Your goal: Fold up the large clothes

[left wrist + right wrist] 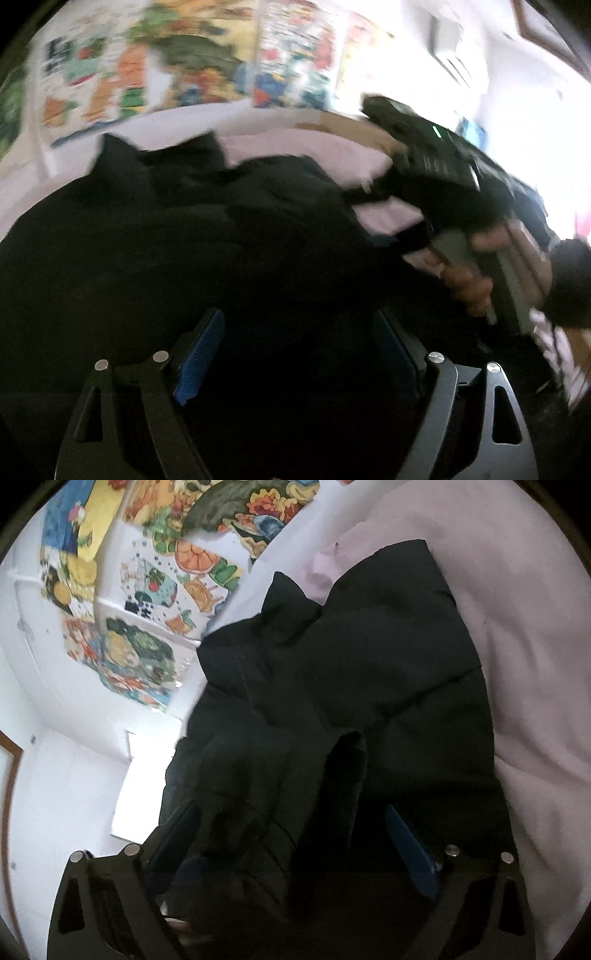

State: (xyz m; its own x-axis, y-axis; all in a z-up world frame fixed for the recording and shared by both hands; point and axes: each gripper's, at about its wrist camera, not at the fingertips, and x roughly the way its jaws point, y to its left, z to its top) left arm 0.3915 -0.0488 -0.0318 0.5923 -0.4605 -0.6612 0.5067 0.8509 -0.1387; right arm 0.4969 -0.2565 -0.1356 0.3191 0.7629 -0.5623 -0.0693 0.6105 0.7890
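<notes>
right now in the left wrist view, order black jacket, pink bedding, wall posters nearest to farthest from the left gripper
1. black jacket, right under the left gripper
2. pink bedding, behind the jacket
3. wall posters, along the top, on the wall

Motion blur smears the left wrist view, window glare bleaches its two o'clock corner, the black jacket (pixel 369 672) swallows detail, and fisheye curvature bends both edges.

No legible text, wall posters too blurred
</notes>
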